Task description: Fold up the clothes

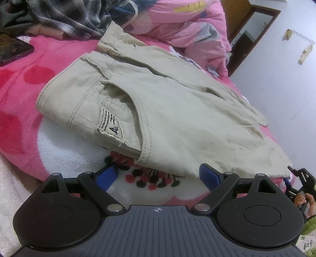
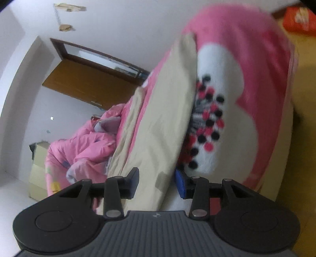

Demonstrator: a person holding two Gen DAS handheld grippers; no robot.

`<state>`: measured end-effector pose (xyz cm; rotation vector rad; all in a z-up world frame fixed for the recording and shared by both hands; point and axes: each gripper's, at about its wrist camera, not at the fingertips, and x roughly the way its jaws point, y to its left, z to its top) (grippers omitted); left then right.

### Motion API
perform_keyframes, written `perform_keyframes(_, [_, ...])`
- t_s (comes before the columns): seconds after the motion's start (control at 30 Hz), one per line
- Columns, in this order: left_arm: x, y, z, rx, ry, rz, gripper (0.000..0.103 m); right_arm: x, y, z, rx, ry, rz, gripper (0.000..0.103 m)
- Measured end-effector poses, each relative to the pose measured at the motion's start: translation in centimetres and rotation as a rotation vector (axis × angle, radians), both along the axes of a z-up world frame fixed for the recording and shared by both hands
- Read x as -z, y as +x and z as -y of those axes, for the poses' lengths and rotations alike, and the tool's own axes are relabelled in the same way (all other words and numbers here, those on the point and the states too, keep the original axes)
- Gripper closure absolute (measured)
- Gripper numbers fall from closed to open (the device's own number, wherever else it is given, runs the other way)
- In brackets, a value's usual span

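Item 1, nearest: my left gripper (image 1: 158,175), blue pads spread wide, hovered at 6 o'clock just short of the hem of the beige cotton trousers (image 1: 150,102); nothing lay between its fingers. I judged it was placed there to take the near edge.

Item 2: my right gripper (image 2: 157,184), its fingers at a middling gap with a fold of the same beige cloth running between them. Whether the pads pinched it I could not tell. The blur suggested the tool was moving; I judged the hold was meant to lift or carry that edge.

Item 3: the trousers lay on the pink fleece blanket with a white patch and red and black dots (image 1: 21,118), doubled leg on leg. Their long axis ran from 10 o'clock, waistband end, to 4 o'clock, where the legs went off the bed edge.

Item 4, farther: a dark phone (image 1: 13,50) at 9 o'clock.

Item 5, farthest: a plaid shirt (image 1: 65,17) at 11 o'clock and a rumpled pink quilt (image 1: 189,25) at 1 o'clock.
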<state>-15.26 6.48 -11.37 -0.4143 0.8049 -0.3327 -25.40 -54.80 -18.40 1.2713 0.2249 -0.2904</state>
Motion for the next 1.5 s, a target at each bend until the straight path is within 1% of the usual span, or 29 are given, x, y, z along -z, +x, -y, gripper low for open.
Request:
perform_keyframes(0.07, [-0.1,-0.1,0.1,-0.003,0.007,0.002,0.013,0.3,0.4,-0.3,-0.018,0.030,0.025,0.060])
perform_keyframes(0.17, [-0.2,-0.2,0.3,-0.004,0.016,0.005,0.013,0.9,0.5,-0.6,-0.071,0.108,0.092,0.060])
perform_keyframes(0.27, [-0.2,-0.2,0.6,0.009,0.016,0.007,0.013,1.2,0.4,-1.1,-0.095,0.129,0.114,0.060])
perform_keyframes(0.47, [0.5,0.2,0.3,0.009,-0.054,-0.022,0.008,1.6,-0.2,-1.3,-0.091,0.139,0.126,0.060])
perform_keyframes(0.53, [0.7,0.4,0.2,0.008,-0.077,-0.032,0.008,1.7,-0.3,-1.3,-0.089,0.142,0.130,0.060])
perform_keyframes(0.63, [0.5,0.2,-0.8,-0.053,-0.169,-0.031,0.012,1.9,-0.4,-1.3,-0.090,0.149,0.131,0.062])
perform_keyframes(0.7, [-0.1,-0.2,-1.4,-0.098,-0.223,0.005,0.016,1.9,-0.5,-1.3,-0.091,0.148,0.130,0.062])
perform_keyframes(0.83, [-0.9,-0.8,-2.3,-0.152,-0.302,0.093,0.019,1.8,-0.8,-1.3,-0.095,0.139,0.123,0.062])
perform_keyframes(0.87, [-0.7,-0.6,-2.4,-0.161,-0.324,0.094,0.019,1.9,-0.8,-1.4,-0.095,0.139,0.122,0.062])
perform_keyframes(0.97, [0.9,0.6,-2.4,-0.172,-0.359,0.026,0.019,2.0,-0.7,-1.4,-0.096,0.138,0.120,0.062])
perform_keyframes(1.0, [1.0,0.8,-2.4,-0.176,-0.366,0.024,0.019,1.9,-0.7,-1.4,-0.096,0.137,0.119,0.062])
perform_keyframes(1.07, [0.3,0.9,-2.4,-0.179,-0.379,0.032,0.020,1.8,-0.6,-1.4,-0.097,0.134,0.116,0.062])
perform_keyframes(1.17, [-0.9,1.2,-2.7,-0.186,-0.431,0.094,0.022,1.3,-0.8,-1.3,-0.083,0.113,0.119,0.060])
perform_keyframes(1.2, [-1.1,1.4,-2.6,-0.182,-0.427,0.107,0.022,1.1,-0.8,-1.1,-0.070,0.104,0.125,0.060])
perform_keyframes(1.27, [-0.9,2.1,-2.1,-0.181,-0.376,0.092,0.023,0.7,-1.0,-0.5,-0.044,0.086,0.138,0.060])
perform_keyframes(1.3, [-0.5,2.4,-1.8,-0.184,-0.356,0.067,0.025,0.5,-1.0,-0.3,-0.031,0.076,0.144,0.060])
perform_keyframes(1.33, [-0.1,2.7,-1.7,-0.187,-0.345,0.045,0.028,0.4,-0.8,0.0,-0.024,0.075,0.139,0.060])
perform_keyframes(1.37, [0.2,2.7,-1.8,-0.190,-0.339,0.035,0.032,0.5,-0.5,0.2,-0.023,0.072,0.119,0.061])
perform_keyframes(1.43, [0.4,2.8,-2.0,-0.197,-0.346,0.036,0.035,0.8,0.1,0.5,-0.031,0.074,0.082,0.064])
perform_keyframes(1.5, [0.5,3.0,-2.4,-0.206,-0.361,0.028,0.040,1.0,0.2,0.4,-0.032,0.072,0.077,0.068])
